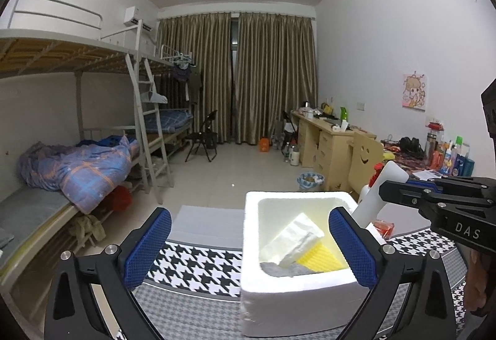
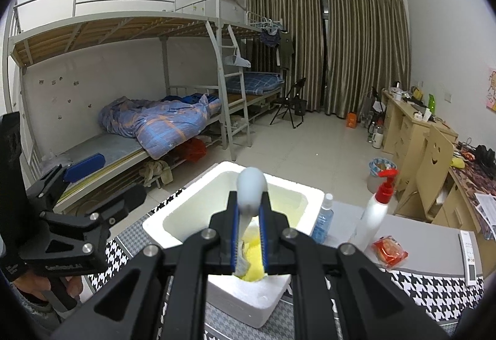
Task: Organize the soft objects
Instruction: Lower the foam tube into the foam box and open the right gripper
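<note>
A white foam box [image 1: 297, 293] stands on the houndstooth tablecloth [image 1: 198, 268]. Inside it lie a white tissue pack [image 1: 299, 236], a yellow sponge [image 1: 321, 257] and a grey cloth [image 1: 279, 270]. My left gripper [image 1: 251, 247] is open wide just in front of the box, its pads pressing on nothing. My right gripper [image 2: 249, 200] is shut on a pale, rounded soft object [image 2: 251, 181] and holds it above the foam box [image 2: 241, 293]. In the left wrist view that right gripper [image 1: 384, 189] comes in from the right with the pale object [image 1: 369, 206]. The left gripper [image 2: 108, 181] shows at the left.
Right of the box stand a small blue-liquid bottle [image 2: 324, 217], a white pump bottle with a red top [image 2: 376, 209], a red snack packet [image 2: 390, 250] and a white remote [image 2: 471, 256]. Bunk beds [image 2: 155, 123] line the left wall; a desk and wooden chair [image 2: 434, 154] stand at the right.
</note>
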Demonstrator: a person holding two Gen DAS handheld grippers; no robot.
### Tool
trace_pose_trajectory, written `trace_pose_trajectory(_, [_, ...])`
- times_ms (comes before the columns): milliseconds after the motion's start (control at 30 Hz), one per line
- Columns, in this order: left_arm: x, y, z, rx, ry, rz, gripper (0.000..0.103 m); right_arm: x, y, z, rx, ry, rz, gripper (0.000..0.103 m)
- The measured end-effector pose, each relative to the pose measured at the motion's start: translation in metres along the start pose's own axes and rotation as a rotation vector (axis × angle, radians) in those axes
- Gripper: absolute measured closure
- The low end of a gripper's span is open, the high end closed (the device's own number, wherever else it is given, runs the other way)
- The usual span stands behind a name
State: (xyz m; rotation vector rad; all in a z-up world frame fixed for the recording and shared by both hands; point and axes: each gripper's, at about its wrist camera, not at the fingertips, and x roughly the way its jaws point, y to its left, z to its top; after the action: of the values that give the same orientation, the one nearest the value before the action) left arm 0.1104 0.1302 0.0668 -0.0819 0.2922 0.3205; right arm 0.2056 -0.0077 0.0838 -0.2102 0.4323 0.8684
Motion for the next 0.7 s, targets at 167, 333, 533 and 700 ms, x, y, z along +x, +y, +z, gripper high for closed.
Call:
trace_pose_trajectory(167, [-0.003,0.009,-0.001,-0.009,-0.006,0.017,0.001,0.006,0.007,0.002,-0.010,0.006,0.010,0.088])
trace_pose_trajectory(333, [-0.007,0.017,-0.003,-0.025,-0.008,0.032,0.001,0.015,0.015,0.005,-0.020,0.015,0.024,0.088])
trace_pose_trajectory(533, [-0.014,0.027,-0.007,-0.031,-0.011,0.051,0.001,0.025,0.020,0.006,-0.017,0.028,0.033,0.088])
trace_pose_trajectory(700, [-0.019,0.033,-0.011,-0.040,-0.010,0.063,0.001,0.034,0.026,0.006,-0.018,0.041,0.034,0.088])
